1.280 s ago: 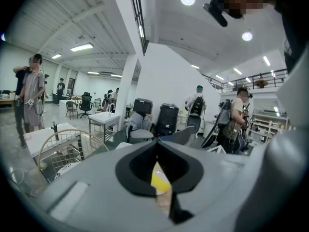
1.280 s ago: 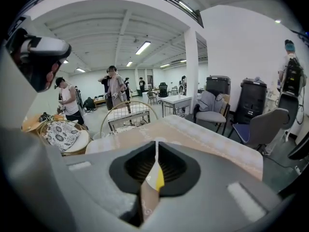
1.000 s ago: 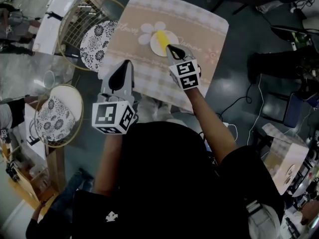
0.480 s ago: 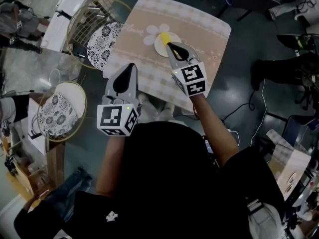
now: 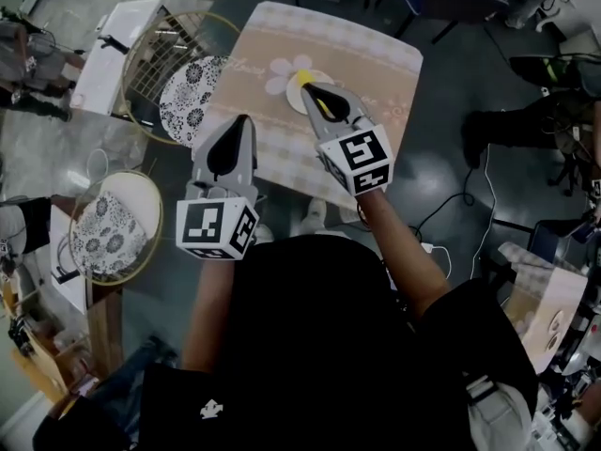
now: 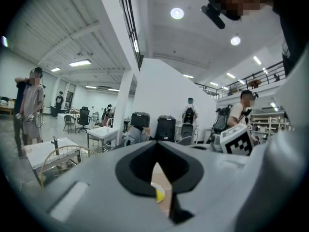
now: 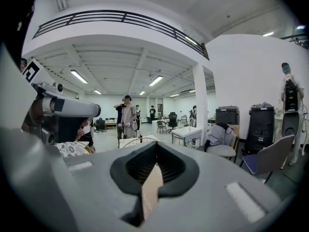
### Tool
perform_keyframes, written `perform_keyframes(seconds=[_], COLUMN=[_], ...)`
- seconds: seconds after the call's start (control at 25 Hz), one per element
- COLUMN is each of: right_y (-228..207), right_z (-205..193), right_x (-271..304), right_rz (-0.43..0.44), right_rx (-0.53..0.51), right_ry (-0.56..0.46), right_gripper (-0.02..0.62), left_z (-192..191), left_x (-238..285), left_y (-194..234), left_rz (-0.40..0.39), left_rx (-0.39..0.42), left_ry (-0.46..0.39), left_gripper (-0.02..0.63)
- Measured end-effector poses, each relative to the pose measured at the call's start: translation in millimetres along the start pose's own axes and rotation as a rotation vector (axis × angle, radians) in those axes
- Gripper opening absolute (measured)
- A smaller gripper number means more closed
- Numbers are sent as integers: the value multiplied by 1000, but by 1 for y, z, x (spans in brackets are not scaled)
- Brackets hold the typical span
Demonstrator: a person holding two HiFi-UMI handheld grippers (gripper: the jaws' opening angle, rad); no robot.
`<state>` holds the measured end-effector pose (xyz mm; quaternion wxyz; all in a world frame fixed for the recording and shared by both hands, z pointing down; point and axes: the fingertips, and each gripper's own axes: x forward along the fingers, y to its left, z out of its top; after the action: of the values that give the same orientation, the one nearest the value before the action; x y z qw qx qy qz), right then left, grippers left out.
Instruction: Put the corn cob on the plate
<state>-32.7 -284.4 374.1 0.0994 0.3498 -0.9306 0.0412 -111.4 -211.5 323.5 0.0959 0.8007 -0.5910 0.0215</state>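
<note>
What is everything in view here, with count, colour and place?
corn cob: one, yellow, on the plate, partly behind the right gripper
plate: one, white, on the table's far half
table: one, beige cloth with a flower print, ahead of the person
round seats: two, gold wire rims, black-and-white patterned cushions, left of the table
side table: one, white, far left
bystanders: several, in the hall behind
left gripper: grey, jaws together, empty, at the table's near left edge
right gripper: grey, jaws together, empty, over the plate
</note>
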Motion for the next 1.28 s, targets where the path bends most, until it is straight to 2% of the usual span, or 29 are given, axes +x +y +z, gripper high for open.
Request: perform_keyframes(seconds=[0.28,0.6,0.92,1.28], right_y=[28,64,81,110], right_z=[19,41,46,47], right_x=[1,-3,-14,-24], right_rz=[-14,-47,-119,-130], right_rx=[21,-5,7,12], right_ry=[-47,-88,-100,-115], right_gripper=[2,2,2,2], left_z=[18,22,19,16], left_x=[-15,-36,-54,-77], left_y=[17,33,39,42], left_rz=[-45,-78,-124,-173], left_rx=[10,34,21,7], left_ry=[-52,-68,-71,-68], left_gripper=[8,9,9,9])
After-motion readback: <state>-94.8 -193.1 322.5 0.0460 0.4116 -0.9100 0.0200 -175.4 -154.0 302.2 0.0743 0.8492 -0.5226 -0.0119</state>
